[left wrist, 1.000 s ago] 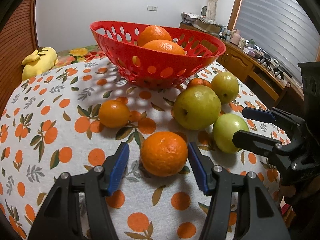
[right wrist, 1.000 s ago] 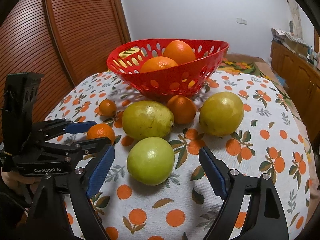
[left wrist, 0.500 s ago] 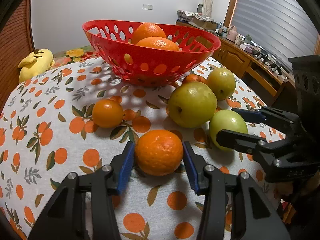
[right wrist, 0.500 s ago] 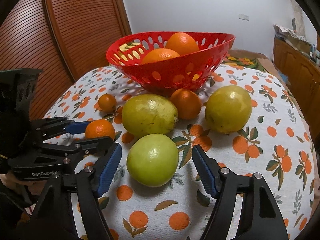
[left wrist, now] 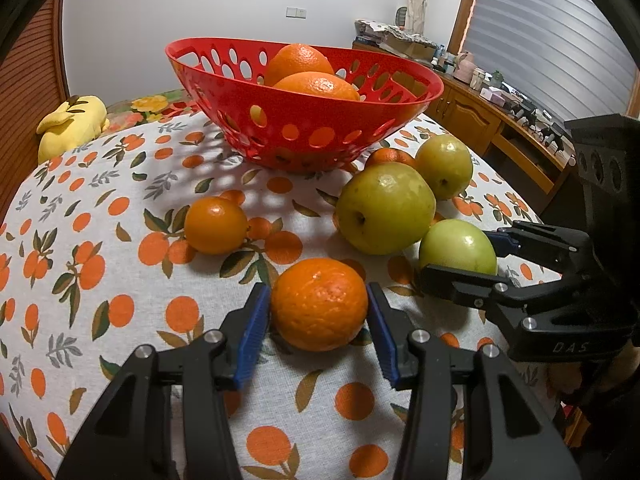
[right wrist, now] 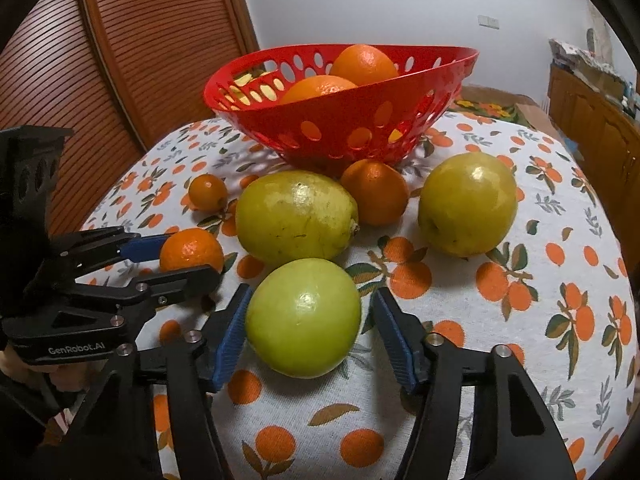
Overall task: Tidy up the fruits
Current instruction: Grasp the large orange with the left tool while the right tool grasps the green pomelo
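Note:
My left gripper [left wrist: 318, 334] is shut on an orange [left wrist: 319, 303] that rests on the tablecloth; both blue pads touch its sides. My right gripper [right wrist: 308, 334] straddles a green apple [right wrist: 303, 317]; its left pad touches the apple and a narrow gap shows at the right pad. A red basket [left wrist: 304, 126] with two oranges [left wrist: 316, 84] stands behind. The same basket [right wrist: 340, 128] shows in the right wrist view.
Loose on the cloth are a small orange [left wrist: 215, 225], a large yellow-green apple [left wrist: 385, 207], another apple [left wrist: 444, 166] and an orange [right wrist: 375, 192] by the basket. A yellow plush toy [left wrist: 72, 126] lies far left. Cabinets [left wrist: 472, 116] stand beyond the table's right edge.
My left gripper has closed from wide open onto the orange. My right gripper has narrowed around the green apple and moved a little nearer to it.

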The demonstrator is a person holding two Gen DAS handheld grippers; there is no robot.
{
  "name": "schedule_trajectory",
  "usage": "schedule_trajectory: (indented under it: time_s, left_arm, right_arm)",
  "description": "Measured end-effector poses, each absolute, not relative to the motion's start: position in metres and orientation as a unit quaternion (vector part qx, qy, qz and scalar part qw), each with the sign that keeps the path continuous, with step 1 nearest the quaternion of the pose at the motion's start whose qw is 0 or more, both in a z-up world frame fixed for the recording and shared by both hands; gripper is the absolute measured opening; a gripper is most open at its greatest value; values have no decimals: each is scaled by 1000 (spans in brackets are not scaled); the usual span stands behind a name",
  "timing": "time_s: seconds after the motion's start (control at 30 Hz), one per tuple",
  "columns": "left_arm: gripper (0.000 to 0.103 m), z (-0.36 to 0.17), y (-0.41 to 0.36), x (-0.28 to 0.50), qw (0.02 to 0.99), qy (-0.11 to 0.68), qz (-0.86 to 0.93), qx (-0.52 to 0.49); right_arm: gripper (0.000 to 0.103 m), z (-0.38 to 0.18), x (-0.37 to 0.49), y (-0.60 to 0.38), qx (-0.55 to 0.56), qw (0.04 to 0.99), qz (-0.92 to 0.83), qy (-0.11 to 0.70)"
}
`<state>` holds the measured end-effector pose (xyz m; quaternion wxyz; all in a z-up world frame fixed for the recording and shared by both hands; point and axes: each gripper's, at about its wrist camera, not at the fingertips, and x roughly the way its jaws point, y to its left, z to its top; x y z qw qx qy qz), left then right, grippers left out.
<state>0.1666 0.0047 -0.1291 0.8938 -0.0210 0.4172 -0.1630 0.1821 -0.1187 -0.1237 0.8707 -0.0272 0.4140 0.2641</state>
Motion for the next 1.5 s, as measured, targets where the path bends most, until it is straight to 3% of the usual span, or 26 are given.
schedule_trajectory:
  time_s: [0.07, 0.97, 1.13, 1.5]
  left_arm:
    - [48, -129, 5, 167, 894, 417, -163, -21]
    - [52, -132, 0, 168, 891, 424, -160, -12]
    - [46, -131, 0, 168, 892, 421, -163, -18]
    - [45, -122, 2, 158, 903, 400, -154, -18]
  right_arm:
    - [54, -123, 180, -118, -27, 870, 269, 413]
    - [53, -123, 161, -141, -14, 878, 261, 401]
    - [53, -123, 161, -141, -15, 878, 261, 400]
    - [53, -121, 160, -142, -14, 880, 260, 397]
